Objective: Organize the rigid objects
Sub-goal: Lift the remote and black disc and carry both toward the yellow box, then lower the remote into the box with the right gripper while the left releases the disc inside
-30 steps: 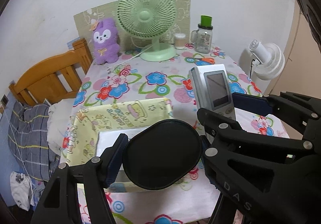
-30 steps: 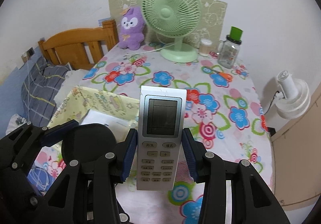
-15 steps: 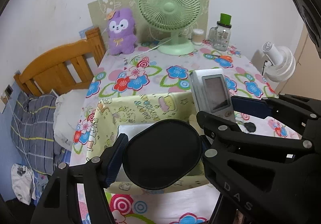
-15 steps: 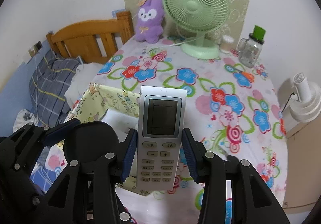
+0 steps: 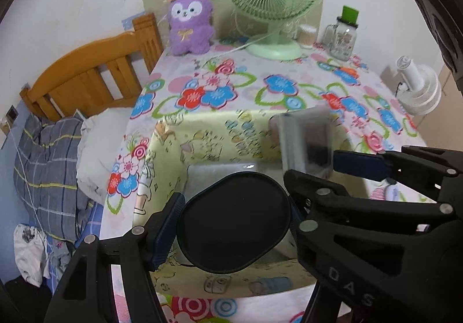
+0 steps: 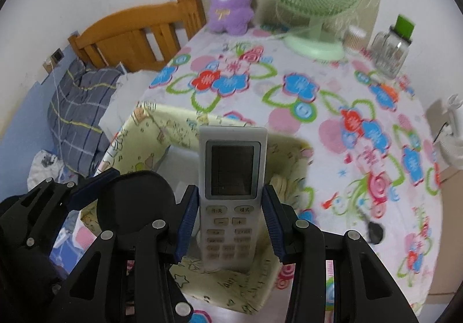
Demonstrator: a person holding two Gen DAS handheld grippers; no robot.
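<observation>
My left gripper (image 5: 235, 221) is shut on a flat black oval case (image 5: 234, 221), held over the yellow cartoon-print fabric box (image 5: 202, 143) at the table's near left. A white flat item (image 5: 220, 172) lies inside the box, partly hidden by the case. My right gripper (image 6: 230, 223) is shut on a white remote control (image 6: 231, 186) with a grey screen, upright over the same box (image 6: 150, 131). In the left wrist view the remote (image 5: 303, 146) shows blurred at the right. In the right wrist view the black case (image 6: 133, 201) and left gripper sit at the lower left.
A green desk fan (image 5: 272, 1), a purple plush toy (image 5: 189, 21), a glass jar with a green lid (image 5: 344, 33) and a small cup (image 5: 306, 33) stand at the table's far edge. A small black object (image 6: 374, 228) lies on the floral cloth. A wooden bed frame (image 5: 86, 79) stands left, a white fan (image 5: 416, 88) right.
Both grippers have moved forward and down with the black case and the remote still gripped. The yellow box now lies directly below them and fills more of both views.
</observation>
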